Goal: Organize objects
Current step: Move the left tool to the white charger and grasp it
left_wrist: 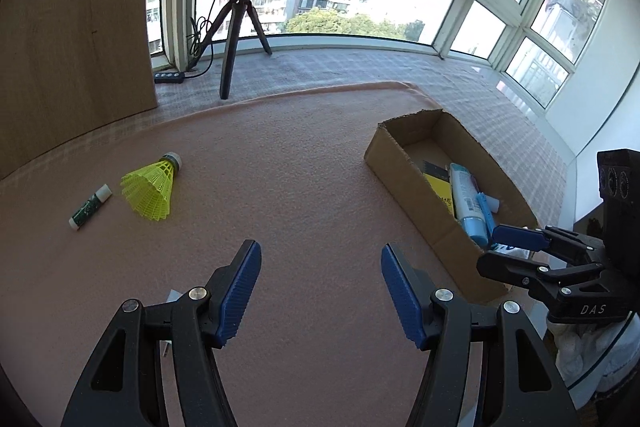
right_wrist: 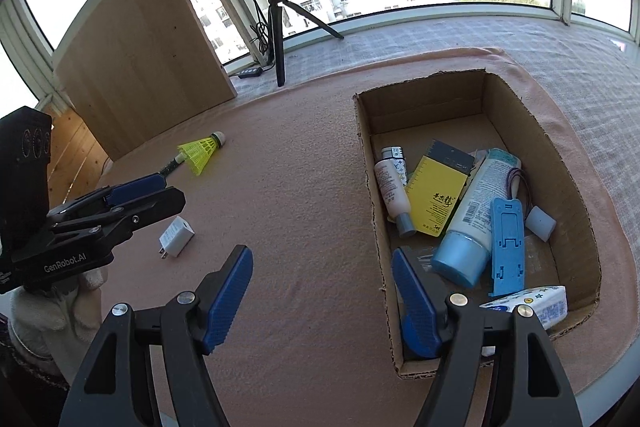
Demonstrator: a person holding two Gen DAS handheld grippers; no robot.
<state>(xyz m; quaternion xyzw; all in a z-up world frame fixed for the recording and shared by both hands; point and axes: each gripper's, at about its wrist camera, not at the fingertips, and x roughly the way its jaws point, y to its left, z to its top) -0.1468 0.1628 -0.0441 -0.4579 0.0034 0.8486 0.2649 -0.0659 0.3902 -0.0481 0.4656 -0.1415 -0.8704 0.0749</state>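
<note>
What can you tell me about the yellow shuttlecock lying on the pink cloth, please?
The yellow shuttlecock has a ribbed, slotted skirt that looks like plastic and a rounded pale cork tip with a dark band. It lies on its side on the pink cloth, tip toward the window, skirt toward the camera. A small green-and-white tube lies just beside its skirt. No gripper holds it; it is outside the cardboard box.

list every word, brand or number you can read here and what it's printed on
"DAS": right tongs, on the black body.
"GenRobot.AI": left tongs, on the black body.
Yellow card in the cardboard box: dark characters, too small to read.
White tube and white bottle: print too blurred to read.
</note>
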